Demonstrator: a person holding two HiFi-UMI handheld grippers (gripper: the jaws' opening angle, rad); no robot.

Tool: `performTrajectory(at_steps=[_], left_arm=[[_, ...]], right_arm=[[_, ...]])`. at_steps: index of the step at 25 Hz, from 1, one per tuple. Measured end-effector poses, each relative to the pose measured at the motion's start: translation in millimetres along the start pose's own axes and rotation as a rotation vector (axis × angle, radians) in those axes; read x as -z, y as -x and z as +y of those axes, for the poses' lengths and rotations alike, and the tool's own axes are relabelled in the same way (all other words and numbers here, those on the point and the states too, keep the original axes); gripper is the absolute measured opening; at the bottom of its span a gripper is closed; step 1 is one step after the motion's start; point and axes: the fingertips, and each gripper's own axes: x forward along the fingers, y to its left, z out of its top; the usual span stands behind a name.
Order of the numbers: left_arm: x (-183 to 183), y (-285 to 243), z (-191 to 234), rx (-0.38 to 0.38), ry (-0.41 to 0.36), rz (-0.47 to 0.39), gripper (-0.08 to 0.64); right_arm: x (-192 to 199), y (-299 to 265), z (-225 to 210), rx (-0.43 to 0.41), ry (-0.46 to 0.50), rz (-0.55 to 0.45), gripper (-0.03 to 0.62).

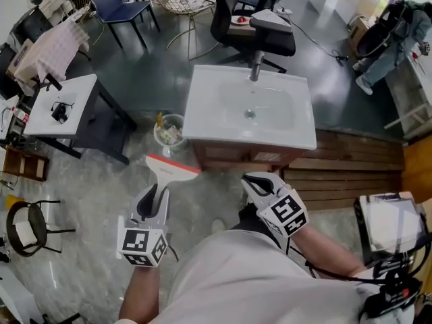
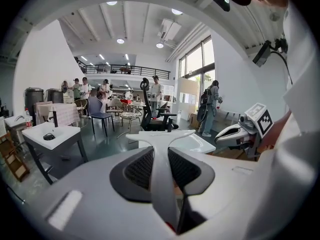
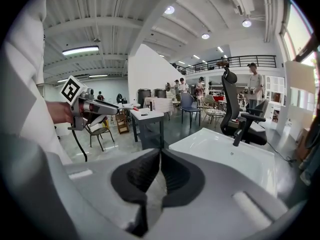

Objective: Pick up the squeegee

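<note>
Your left claw (image 1: 156, 194) is clamped on the squeegee (image 1: 172, 166). From your head view you see it from above. The white handle runs up out of the jaws, and the blade, with a red strip along its far edge, is held in the air crosswise above the floor. The blade hangs just off the near left corner of the sink (image 1: 202, 123), with a small bin (image 1: 169, 130) just beyond it. Only this view shows that red strip and the bin.

The left gripper view shows the grip itself. The left claw (image 2: 161, 156) has both black pads pressed on the handle, which stands straight up between them. The squeegee (image 2: 159, 136) spreads into its T-shaped head just past the fingertips, in front of the sink (image 2: 200, 143). Your right claw (image 2: 245, 131) shows at the right edge of that view, well apart from the squeegee.

The right gripper view shows what the head view leaves unclear. The right claw (image 3: 160, 153) has its pads closed together at the tips with nothing between them. It points over the near edge of the sink (image 3: 230, 159). The left claw (image 3: 85, 106) is off to its upper left, in your hand. In the head view the right claw (image 1: 255, 181) hovers before the sink's front edge, near the squeegee but not touching it.
</note>
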Motion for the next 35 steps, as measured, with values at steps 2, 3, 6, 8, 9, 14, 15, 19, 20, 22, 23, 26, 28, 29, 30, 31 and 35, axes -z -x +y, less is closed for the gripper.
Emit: performTrajectory(at_steps=[2,3,6,8,9,14,15,19,20,22,23,26,28,29,30,31,35], left_arm=[[2.5,4.8,-2.4,0.004,0.002,-0.002,0.101],[4.3,7.0,-3.6,0.005,0.004,-0.002,0.101],[10.1,10.8,-7.3,0.009,0.008,-0.002,0.101],[12.5,11.4,-8.4,0.011,0.007,-0.002,0.101],[12.9,11.0,-8.7,0.012,0.005,-0.003,0.101],[10.7,7.3,-12.4,0.026,-0.006,-0.003,0.101],[9.7,6.0,-13.4,0.031,-0.006,-0.004,0.101],[3.4,-0.3,-17.6,0.052,-0.006,-0.004,0.101],[2.0,-2.1,-18.2,0.055,-0.004,-0.003,0.101],[1.4,-5.2,-18.6,0.060,-0.002,-0.002,0.101],[1.7,-6.8,-18.7,0.061,-0.002,-0.002,0.101],[2.1,-10.3,-17.8,0.065,0.000,-0.006,0.101],[3.9,-12.1,-15.8,0.066,0.002,-0.004,0.101],[5.1,-13.4,-14.5,0.066,0.004,-0.002,0.101],[6.3,-14.4,-12.9,0.064,0.006,0.001,0.101],[7.5,-14.9,-11.1,0.061,0.007,0.003,0.101],[14.5,-14.7,-3.5,0.051,0.016,0.017,0.101]], right_arm=[[-0.6,1.4,6.1,-0.002,0.005,-0.004,0.012],[-0.2,2.4,9.1,-0.003,0.007,-0.006,0.012],[4.1,5.6,15.0,0.002,0.012,-0.006,0.011],[4.7,6.8,18.0,0.002,0.014,-0.006,0.009],[4.3,7.1,18.6,0.003,0.015,-0.007,0.008],[4.3,9.1,18.0,0.013,0.013,-0.007,0.005],[3.4,9.6,17.7,0.015,0.013,-0.007,0.003],[-3.8,12.4,13.5,0.028,0.011,-0.014,0.003],[-5.3,13.1,11.7,0.032,0.011,-0.013,0.003],[-5.6,13.9,9.6,0.038,0.011,-0.010,0.003],[-5.0,14.1,8.9,0.041,0.013,-0.009,0.003],[-5.2,12.5,6.7,0.048,0.018,-0.007,0.003],[-6.1,10.2,6.1,0.051,0.019,-0.008,0.003],[-6.8,8.9,5.7,0.051,0.019,-0.009,0.003],[-7.6,7.4,5.7,0.050,0.021,-0.010,0.003],[-8.4,5.8,6.2,0.047,0.023,-0.010,0.003],[-9.0,0.2,10.7,0.036,0.026,-0.005,0.003]])
